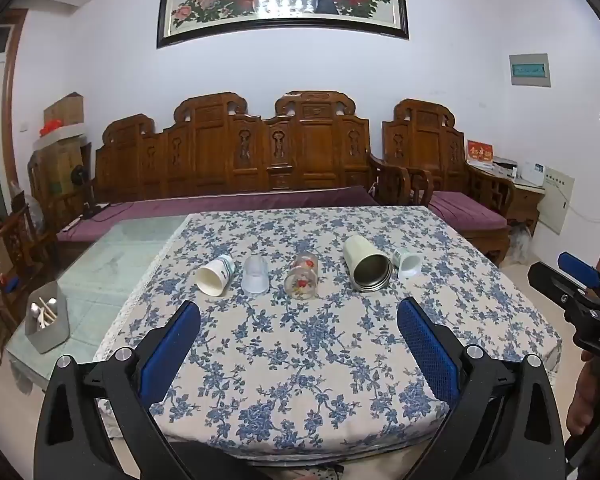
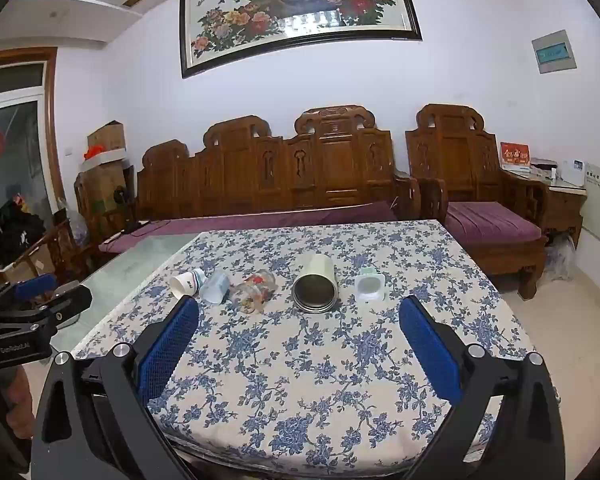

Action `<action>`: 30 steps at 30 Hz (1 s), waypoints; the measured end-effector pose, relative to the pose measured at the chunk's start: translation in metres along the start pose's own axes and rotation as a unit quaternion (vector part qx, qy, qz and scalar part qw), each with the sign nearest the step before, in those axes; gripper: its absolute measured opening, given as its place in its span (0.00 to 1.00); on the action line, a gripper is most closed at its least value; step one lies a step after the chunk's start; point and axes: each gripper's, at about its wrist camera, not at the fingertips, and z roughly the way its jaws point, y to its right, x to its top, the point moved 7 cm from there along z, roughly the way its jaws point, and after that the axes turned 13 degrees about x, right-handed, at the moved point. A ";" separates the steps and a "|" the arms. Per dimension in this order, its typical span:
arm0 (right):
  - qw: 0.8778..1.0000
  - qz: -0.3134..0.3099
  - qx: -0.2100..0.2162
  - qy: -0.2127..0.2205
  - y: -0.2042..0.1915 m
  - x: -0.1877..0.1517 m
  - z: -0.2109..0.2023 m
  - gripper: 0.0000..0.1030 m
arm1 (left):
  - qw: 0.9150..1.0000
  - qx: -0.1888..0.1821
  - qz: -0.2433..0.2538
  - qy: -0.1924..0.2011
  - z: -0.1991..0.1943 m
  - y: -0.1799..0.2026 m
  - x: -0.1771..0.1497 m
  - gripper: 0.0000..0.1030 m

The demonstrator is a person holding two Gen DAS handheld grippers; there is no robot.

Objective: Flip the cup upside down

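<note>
Five cups are lying on their sides in a row across the floral counter (image 1: 300, 360): paper cup (image 1: 215, 275), clear plastic cup (image 1: 256, 276), flowered glass (image 1: 302, 277), steel tumbler (image 1: 367, 263), and what's probably a small white cup (image 1: 408, 263); left gripper (image 1: 298, 354) and right gripper (image 2: 298, 354) are both hovering near the front edge, jaws spread wide, gripping nothing.

5 cups are lying in a row across the table (image 1: 300, 380): paper cup (image 1: 215, 275) leftmost, then plastic cup (image 1: 255, 275), glass (image 1: 302, 276), metal tumbler (image 1: 367, 263), small cup (image 1: 408, 263) rightmost. A bench (image 1: 236, 160) is standing behind.
</note>
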 end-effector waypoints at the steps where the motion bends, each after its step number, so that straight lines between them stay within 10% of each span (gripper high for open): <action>1: 1.000 0.000 0.000 0.000 0.000 0.000 0.000 0.98 | 1.000 0.000 0.000 0.000 0.000 0.000 0.000 0.92; 30: 1.000 -0.001 -0.001 0.000 0.000 -0.001 -0.003 0.98 | 1.000 -0.012 -0.013 0.023 -0.012 0.001 0.010 0.92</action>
